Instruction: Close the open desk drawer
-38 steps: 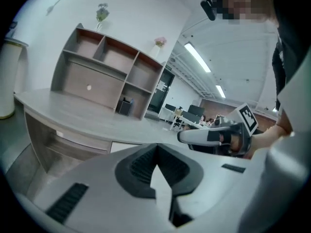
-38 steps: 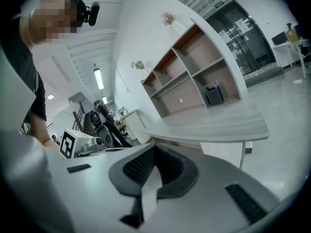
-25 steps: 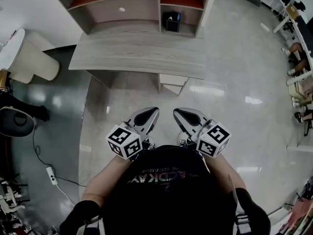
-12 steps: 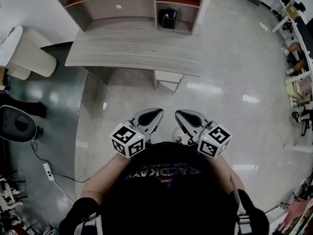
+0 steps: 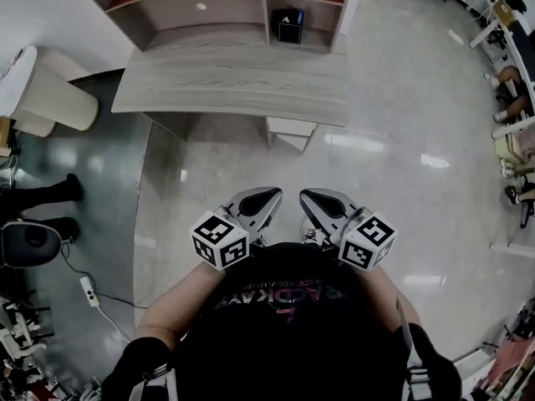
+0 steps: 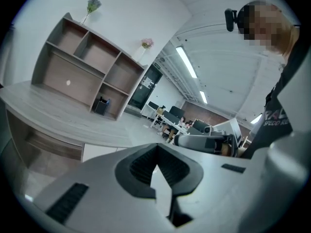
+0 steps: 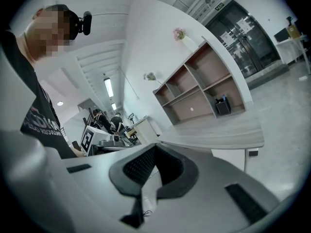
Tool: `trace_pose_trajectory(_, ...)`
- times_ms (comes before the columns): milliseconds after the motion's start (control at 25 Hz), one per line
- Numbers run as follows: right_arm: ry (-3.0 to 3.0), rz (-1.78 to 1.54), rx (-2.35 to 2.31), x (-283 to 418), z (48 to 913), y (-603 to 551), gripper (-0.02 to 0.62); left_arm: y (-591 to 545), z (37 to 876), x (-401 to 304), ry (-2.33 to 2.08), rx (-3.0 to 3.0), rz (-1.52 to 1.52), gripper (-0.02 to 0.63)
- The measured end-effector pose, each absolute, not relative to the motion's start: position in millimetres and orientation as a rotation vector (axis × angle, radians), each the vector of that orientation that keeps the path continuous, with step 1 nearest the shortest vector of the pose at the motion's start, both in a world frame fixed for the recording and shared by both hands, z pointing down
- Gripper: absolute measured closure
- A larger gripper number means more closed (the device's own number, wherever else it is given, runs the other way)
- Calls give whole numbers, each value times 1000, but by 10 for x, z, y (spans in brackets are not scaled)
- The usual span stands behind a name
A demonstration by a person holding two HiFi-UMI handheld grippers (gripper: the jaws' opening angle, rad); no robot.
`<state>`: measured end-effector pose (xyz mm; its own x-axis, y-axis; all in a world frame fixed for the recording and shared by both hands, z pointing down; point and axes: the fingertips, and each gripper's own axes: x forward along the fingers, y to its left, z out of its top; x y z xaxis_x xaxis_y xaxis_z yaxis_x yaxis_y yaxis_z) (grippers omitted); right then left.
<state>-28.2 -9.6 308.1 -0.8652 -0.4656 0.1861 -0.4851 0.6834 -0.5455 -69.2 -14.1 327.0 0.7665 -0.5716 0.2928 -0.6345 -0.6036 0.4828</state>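
Desk drawer (image 5: 292, 129) open, well apart from left tongs (image 5: 270, 196) and right tongs (image 5: 308, 197) (both together)

Your desk (image 5: 234, 82) top: pale wood grain, matt. Drawer (image 5: 291, 129) front: smooth, white. Floor (image 5: 401, 182): glossy, mirrors the ceiling lights. Your left gripper (image 5: 267, 195) and right gripper (image 5: 309, 197): matt grey plastic shells with black ribbed pads (image 6: 141, 166). Your shirt (image 5: 284, 332): black cloth.

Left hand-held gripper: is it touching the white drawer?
No, the left hand-held gripper is near the person's body, with floor between it and the drawer.
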Motion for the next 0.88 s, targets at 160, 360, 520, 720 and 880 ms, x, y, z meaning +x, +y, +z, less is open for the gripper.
trace_pose_trajectory(160,-2851,928,798,-308,3070,-103,578,-165,3253,-710,-906,2388,140,595)
trace_pose_trajectory(360,-2848,914,797,-310,3068,-67,578,-156,3224,-750,-937,2394,122,595)
trace_pose_trajectory(520,-2845,902,792,-348,3059,-54,578,-142,3217,-773,-935,2397,117,595)
trace_pose_trajectory(720,-2843,907,794,-360,3056,-39,578,-112,3211,-764,-917,2406,126,595)
trace_pose_trajectory(880,-2844,904,798,-353,3060,-26,578,-102,3205,-760,-923,2411,126,595)
